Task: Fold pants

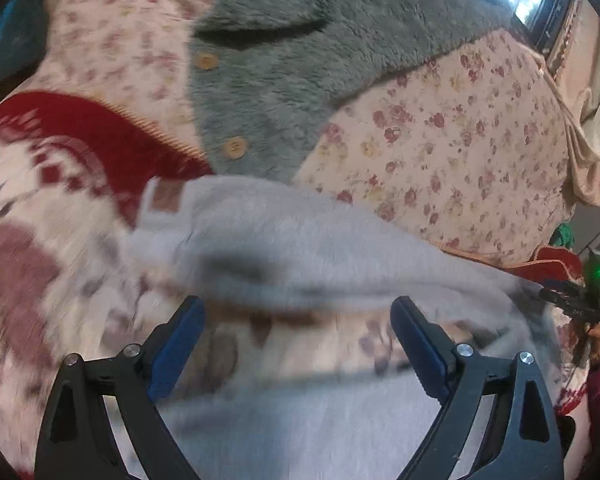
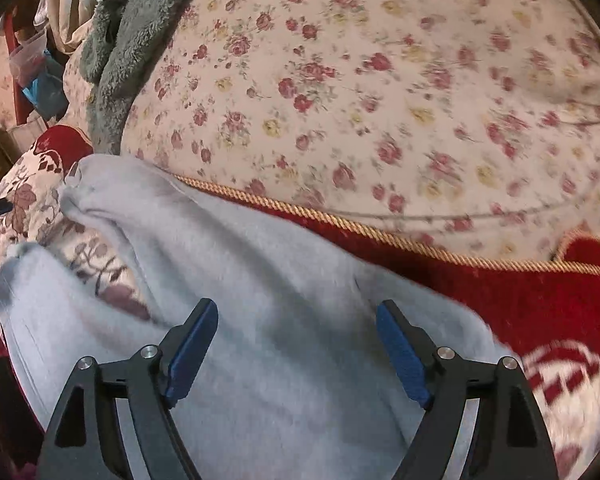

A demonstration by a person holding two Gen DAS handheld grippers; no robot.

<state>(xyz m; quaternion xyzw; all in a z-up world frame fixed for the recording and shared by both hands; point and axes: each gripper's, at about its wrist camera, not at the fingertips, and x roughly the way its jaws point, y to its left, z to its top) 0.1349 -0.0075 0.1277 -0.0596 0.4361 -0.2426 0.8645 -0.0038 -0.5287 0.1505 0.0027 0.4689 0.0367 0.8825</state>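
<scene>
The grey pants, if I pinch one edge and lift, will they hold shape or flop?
Probably flop: the grey pants already lie in soft folds and sag over the red blanket. The fabric looks fleecy, so likely grippy rather than slippery. Both grippers, left gripper and right gripper, are open above them.

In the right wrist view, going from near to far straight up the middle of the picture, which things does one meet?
right gripper, open → grey pants → red blanket with its gold cord edge → floral quilt
</scene>
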